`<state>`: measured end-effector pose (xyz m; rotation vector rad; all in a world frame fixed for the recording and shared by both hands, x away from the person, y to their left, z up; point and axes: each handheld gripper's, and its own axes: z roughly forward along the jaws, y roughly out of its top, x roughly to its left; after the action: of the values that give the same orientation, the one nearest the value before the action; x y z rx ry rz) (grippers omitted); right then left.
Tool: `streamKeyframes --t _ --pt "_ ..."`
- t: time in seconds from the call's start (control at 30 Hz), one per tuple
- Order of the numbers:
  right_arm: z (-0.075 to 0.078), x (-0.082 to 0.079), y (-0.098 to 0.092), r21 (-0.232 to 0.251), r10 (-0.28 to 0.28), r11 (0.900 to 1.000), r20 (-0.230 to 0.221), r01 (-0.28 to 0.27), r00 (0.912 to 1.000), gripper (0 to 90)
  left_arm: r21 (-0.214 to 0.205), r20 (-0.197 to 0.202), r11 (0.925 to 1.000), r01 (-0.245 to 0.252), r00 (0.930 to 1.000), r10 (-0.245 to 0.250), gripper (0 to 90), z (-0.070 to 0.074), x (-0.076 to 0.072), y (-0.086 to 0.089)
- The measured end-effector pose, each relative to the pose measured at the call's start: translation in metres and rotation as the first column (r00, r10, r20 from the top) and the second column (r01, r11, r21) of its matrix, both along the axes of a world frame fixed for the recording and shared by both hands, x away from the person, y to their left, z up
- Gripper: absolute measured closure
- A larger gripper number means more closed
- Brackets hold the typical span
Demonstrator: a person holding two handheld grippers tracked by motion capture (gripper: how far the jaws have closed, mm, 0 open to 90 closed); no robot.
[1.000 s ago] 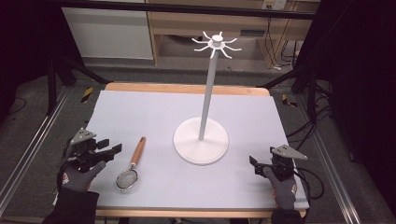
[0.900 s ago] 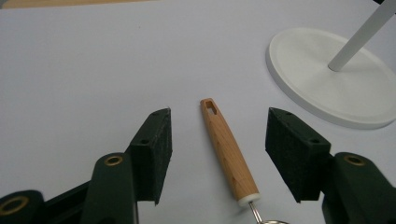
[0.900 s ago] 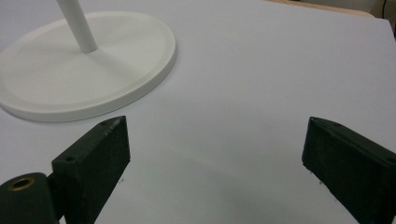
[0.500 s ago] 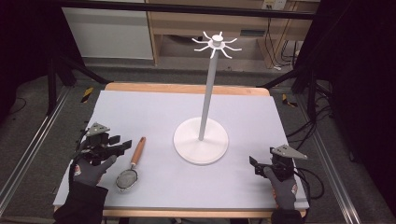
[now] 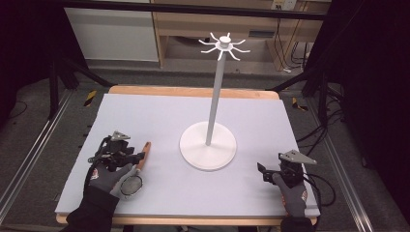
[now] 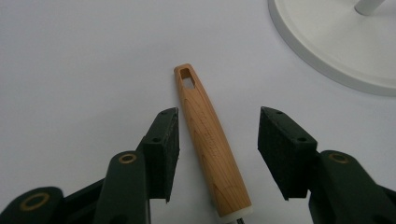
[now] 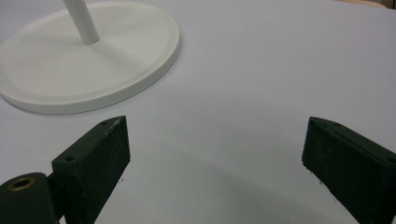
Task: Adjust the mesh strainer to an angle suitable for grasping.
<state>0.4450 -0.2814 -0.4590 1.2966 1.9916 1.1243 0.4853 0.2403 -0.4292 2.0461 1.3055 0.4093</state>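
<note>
A small mesh strainer (image 5: 130, 186) with a wooden handle (image 5: 144, 152) lies at the table's front left. My left gripper (image 5: 139, 156) is lowered over that handle. In the left gripper view the handle (image 6: 205, 135) lies between the two pads of the left gripper (image 6: 217, 116) with a gap on each side. The jaws have just been closing, and the pads do not touch the wood. At the front right my right gripper (image 5: 263, 172) rests low over the mat. In its own view the right gripper (image 7: 215, 126) stands open with nothing between the jaws.
A white stand with a round base (image 5: 208, 145) and a tall pole (image 5: 215, 96) topped by several hooks (image 5: 224, 44) stands mid-table. Its base (image 6: 336, 42) lies just beyond the handle's tip and to the left of my right gripper (image 7: 88, 56). A grey mat (image 5: 159, 116) covers the table.
My left gripper has moved right and down onto the strainer's handle, and its jaws have narrowed around it. The right gripper has stayed still.
</note>
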Motion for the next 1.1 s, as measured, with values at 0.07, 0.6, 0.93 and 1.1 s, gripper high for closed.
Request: streamKeyframes --t 0.07,0.6,0.93,1.1 --pt "-0.001 0.000 0.001 -0.002 0.002 1.0000 -0.003 -0.002 1.0000 8.0 0.006 -0.012 1.0000 0.004 0.9999 -0.004 48.7 -0.002 0.001 -0.001" --pt "-0.004 0.002 0.002 -0.021 0.012 0.9997 -0.021 -0.012 0.9997 8.2 0.072 -0.104 0.9974 -0.008 0.9944 0.015 52.7 -0.030 0.012 -0.013" --pt "-0.004 0.002 0.003 -0.018 0.010 0.9998 -0.025 -0.010 0.9996 8.2 0.082 -0.113 0.9966 -0.010 0.9934 0.019 56.8 -0.032 0.012 -0.013" --pt "-0.004 0.003 0.003 -0.018 0.009 0.9998 -0.026 -0.010 0.9996 8.2 0.070 -0.129 0.9975 -0.011 0.9915 0.020 61.8 -0.027 0.012 -0.007"
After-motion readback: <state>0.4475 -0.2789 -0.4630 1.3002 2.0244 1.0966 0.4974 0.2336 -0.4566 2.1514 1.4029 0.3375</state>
